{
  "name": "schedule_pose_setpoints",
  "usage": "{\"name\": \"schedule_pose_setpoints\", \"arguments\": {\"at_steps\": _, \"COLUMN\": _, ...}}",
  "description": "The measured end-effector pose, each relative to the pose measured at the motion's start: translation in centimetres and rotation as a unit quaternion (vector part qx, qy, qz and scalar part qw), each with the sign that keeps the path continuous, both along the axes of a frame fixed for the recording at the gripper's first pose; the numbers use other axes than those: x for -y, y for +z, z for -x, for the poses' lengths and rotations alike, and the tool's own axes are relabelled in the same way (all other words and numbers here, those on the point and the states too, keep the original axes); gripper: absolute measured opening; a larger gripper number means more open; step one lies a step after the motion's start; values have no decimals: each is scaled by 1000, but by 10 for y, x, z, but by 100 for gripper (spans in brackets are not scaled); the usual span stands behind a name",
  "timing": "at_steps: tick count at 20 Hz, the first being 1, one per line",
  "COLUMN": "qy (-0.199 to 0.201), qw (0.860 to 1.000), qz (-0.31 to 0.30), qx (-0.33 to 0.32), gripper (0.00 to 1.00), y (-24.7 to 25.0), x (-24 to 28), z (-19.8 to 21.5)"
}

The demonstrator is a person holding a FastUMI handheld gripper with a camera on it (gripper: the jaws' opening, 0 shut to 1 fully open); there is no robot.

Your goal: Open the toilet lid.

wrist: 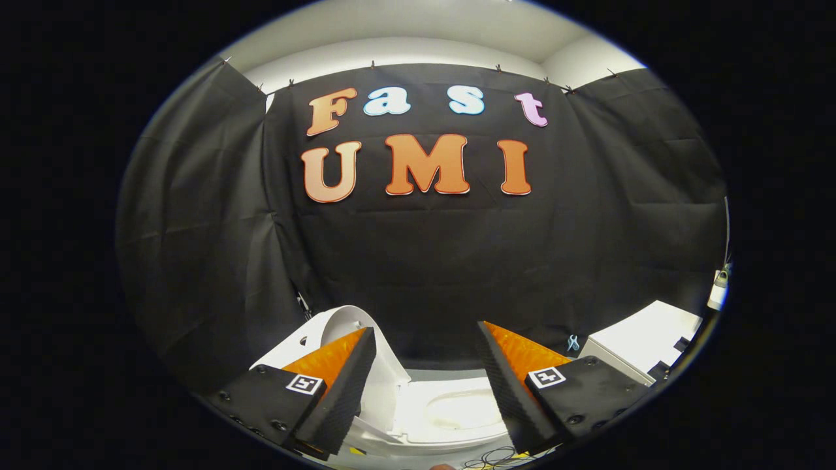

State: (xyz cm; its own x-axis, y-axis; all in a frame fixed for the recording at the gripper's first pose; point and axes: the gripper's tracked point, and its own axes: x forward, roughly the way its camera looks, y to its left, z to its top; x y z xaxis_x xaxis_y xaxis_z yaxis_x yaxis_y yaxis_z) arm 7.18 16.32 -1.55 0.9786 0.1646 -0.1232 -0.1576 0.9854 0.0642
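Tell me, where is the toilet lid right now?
In the gripper view, the toilet lid stands raised behind the left finger, beside the toilet bowl that lies between the open gripper's fingers.

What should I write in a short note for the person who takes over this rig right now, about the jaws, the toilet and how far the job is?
Gripper: jaws open wide, holding nothing, touching nothing.
Toilet: low between and just beyond the fingers, in front of the black cloth wall. The bowl opening is uncovered.
Lid: raised, standing up behind the left finger at the toilet's left side.
White box: on the floor beyond the right finger, apart from the toilet.
Done: the lid looks already open.
Left: probably nothing but to draw the gripper back; check first that the lid stands by itself.
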Motion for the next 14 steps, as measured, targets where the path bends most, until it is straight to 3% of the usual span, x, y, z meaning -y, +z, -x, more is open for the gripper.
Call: {"name": "schedule_pose_setpoints", "arguments": {"at_steps": 14, "qy": 14, "qw": 1000, "qz": 9, "qx": -13, "gripper": 98, "y": -3, "x": 21, "z": 0}}
